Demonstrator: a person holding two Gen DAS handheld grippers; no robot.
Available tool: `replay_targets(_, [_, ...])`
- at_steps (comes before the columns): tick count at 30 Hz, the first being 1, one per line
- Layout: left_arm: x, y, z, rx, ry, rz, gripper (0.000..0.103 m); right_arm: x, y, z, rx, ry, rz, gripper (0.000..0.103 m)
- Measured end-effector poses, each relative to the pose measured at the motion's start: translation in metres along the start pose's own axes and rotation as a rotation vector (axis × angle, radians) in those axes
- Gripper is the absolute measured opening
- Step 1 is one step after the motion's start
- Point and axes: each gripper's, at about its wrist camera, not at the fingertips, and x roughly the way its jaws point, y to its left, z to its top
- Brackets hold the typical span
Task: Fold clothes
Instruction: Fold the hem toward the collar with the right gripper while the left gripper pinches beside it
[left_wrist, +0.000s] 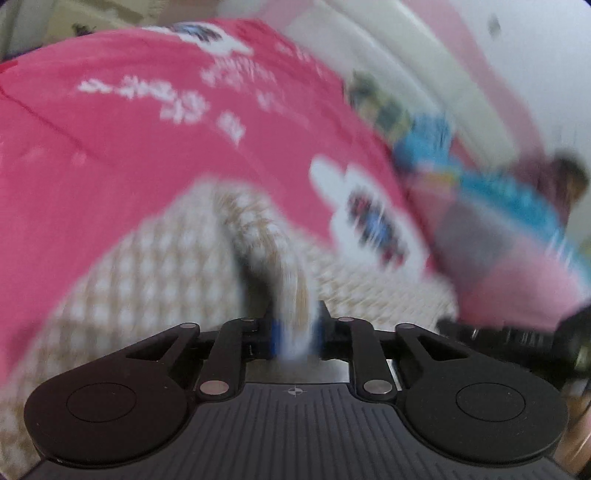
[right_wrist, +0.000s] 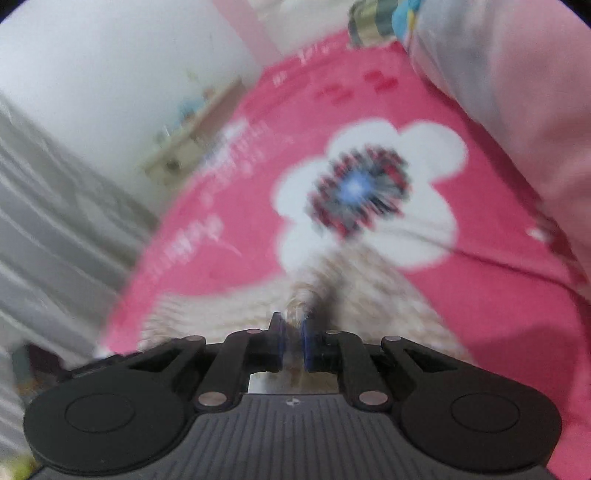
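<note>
A beige-and-white checked garment (left_wrist: 155, 266) lies on a pink bedspread (left_wrist: 110, 122). In the left wrist view my left gripper (left_wrist: 295, 332) is shut on a bunched fold of that garment, the cloth pinched between its blue pads. In the right wrist view the same checked garment (right_wrist: 369, 291) spreads out ahead, and my right gripper (right_wrist: 293, 332) is shut on a gathered edge of it. Both pictures are blurred by motion.
The pink bedspread (right_wrist: 443, 314) carries white flower prints (right_wrist: 369, 192) and white lettering. A pale pink pillow or quilt (right_wrist: 517, 92) lies at the right. Blue and pink folded fabrics (left_wrist: 498, 192) sit at the right of the left view. White wall and grey curtain (right_wrist: 44, 221) stand left.
</note>
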Motion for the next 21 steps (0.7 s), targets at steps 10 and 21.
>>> replay_targets(10, [-0.064, -0.013, 0.001, 0.129, -0.092, 0.105, 0.069, -0.029, 0.016, -0.028, -0.195, -0.051, -0.136, 0.022])
replay_targets(21, [-0.007, -0.041, 0.013, 0.257, -0.154, 0.194, 0.07, -0.021, 0.066, -0.028, -0.333, -0.258, -0.1, 0.021])
